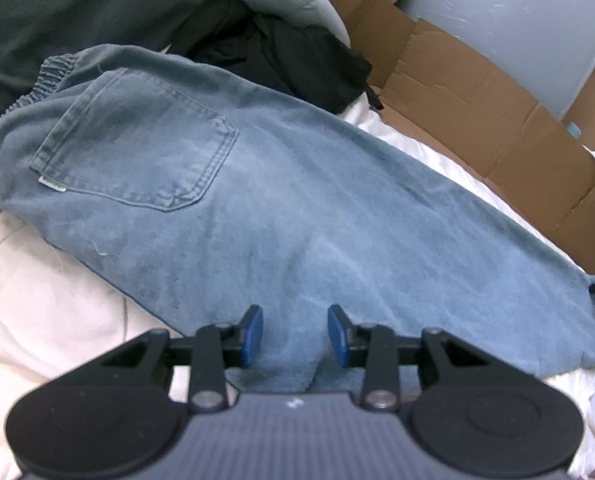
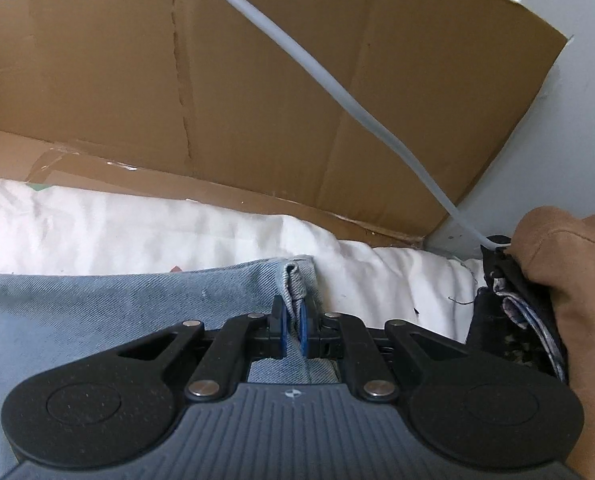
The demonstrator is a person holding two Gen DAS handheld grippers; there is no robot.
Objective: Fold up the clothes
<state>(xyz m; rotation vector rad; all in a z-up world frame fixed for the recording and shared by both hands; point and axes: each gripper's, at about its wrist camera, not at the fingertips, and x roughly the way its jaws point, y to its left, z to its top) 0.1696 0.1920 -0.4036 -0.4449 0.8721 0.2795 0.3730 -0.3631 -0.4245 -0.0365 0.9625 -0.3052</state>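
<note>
Jeans (image 1: 297, 208) spread past your half-open left gripper (image 1: 295, 334), pocket up to its left, while only the right-wrist view shows your right gripper (image 2: 293, 314) pinching their hem.

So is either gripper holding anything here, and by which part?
The right gripper is shut on the jeans, pinching a fold of the hem edge. The left gripper stands open over the jeans, gripping nothing.
</note>
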